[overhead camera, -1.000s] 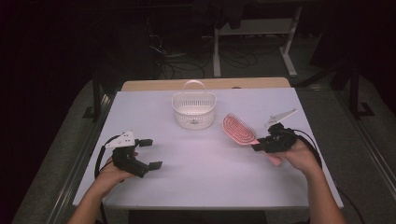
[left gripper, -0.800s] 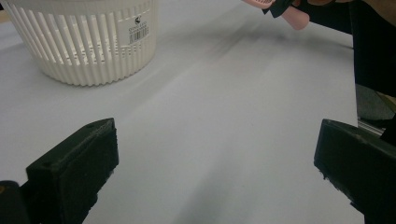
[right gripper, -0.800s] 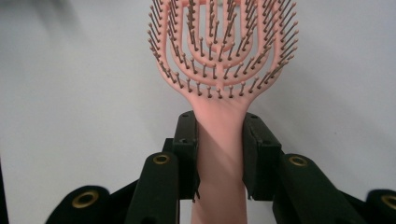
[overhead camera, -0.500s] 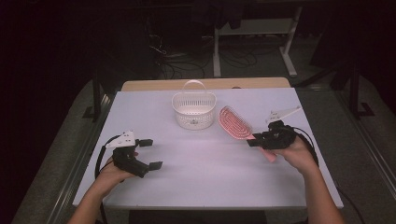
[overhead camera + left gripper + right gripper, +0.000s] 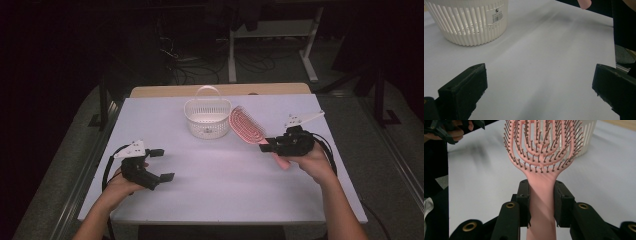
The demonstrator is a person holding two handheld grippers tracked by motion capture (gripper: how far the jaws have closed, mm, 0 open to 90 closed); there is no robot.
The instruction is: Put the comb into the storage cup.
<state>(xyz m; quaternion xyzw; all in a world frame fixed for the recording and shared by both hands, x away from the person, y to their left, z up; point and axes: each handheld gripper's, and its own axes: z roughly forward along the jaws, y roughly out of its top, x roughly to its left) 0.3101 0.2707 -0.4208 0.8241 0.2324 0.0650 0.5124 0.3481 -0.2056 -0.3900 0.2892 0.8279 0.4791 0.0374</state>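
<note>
A pink hairbrush is held above the white table, its bristled head just right of a white slatted basket. My right gripper is shut on the brush's handle; the right gripper view shows the jaws pressed on both sides of it, with the brush head in front of the basket. My left gripper rests at the table's front left, open with nothing between its jaws. In the left gripper view the gripper faces the basket across bare table.
The basket has an upright loop handle and looks empty. A wooden strip runs behind the table. Beyond it are dark floor, cables and a metal stand. The table's right edge lies close to my left gripper's right jaw.
My right gripper has carried the brush to the left, towards the basket, and lifted its head. The left gripper has stayed where it was.
</note>
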